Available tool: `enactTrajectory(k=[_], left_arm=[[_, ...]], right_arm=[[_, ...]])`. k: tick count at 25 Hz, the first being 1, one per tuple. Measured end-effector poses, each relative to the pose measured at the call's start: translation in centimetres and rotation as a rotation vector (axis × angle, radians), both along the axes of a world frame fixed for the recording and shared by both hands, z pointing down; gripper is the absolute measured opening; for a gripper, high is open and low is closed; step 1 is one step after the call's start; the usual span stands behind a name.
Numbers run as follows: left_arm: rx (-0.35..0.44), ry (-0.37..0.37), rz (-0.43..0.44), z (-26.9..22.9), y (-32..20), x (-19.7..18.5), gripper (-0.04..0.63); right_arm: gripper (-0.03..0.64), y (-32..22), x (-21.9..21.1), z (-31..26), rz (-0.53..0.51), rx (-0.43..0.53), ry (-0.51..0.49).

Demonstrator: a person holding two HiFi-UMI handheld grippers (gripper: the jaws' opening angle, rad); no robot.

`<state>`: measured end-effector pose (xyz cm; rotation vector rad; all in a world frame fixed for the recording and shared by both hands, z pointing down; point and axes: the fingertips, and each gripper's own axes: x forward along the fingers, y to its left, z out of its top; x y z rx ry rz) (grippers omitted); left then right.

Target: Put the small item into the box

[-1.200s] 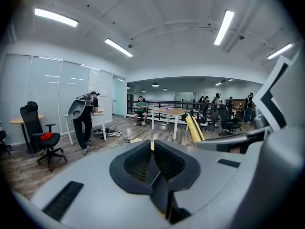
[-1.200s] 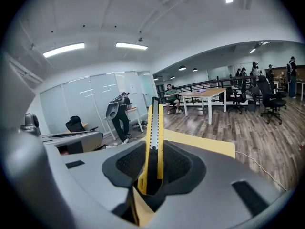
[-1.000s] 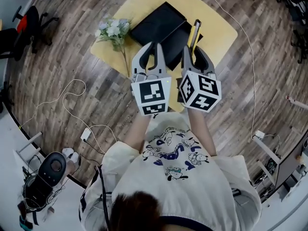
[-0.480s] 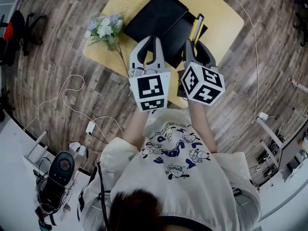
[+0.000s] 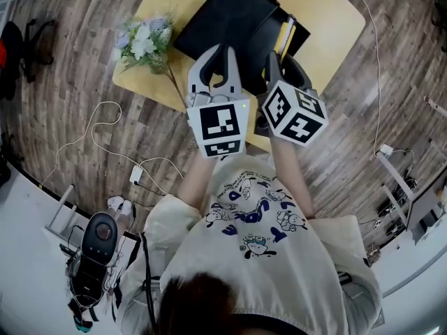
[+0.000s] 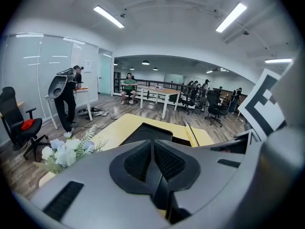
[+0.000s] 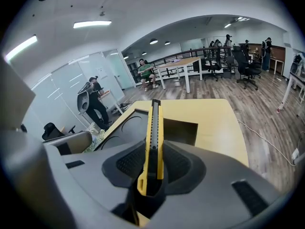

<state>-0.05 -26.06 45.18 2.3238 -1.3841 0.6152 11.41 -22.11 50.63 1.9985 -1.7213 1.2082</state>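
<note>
Right gripper (image 5: 282, 58) still clamps the yellow utility knife (image 5: 286, 36) — left gripper (image 5: 218, 51) stays closed, empty — while the black flat box (image 5: 222, 18) now sits higher in the head view.

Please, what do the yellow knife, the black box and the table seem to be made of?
The knife: likely a glossy yellow plastic shell, with a dark ridged strip down the middle. The box: matte black, perhaps card or plastic; unclear. The table: smooth pale yellow top, probably laminate.
</note>
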Motion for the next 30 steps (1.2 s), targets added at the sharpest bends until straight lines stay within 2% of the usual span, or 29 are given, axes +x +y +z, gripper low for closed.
enactTrajectory(k=[13, 25, 30], left_arm=[[-0.072, 0.0, 0.021, 3.4, -1.3, -0.4, 0.034], [-0.104, 0.015, 0.023, 4.4, -2.2, -1.1, 0.034], [-0.113, 0.017, 0.018, 4.8, -2.4, -1.5, 0.034]], right_arm=[[0.12, -0.4, -0.4, 4.3, 0.095, -0.142, -0.051], [0.121, -0.4, -1.1, 7.6, 0.153, -0.29, -0.091], [0.121, -0.3, -1.0, 8.3, 0.154, -0.34, -0.066]])
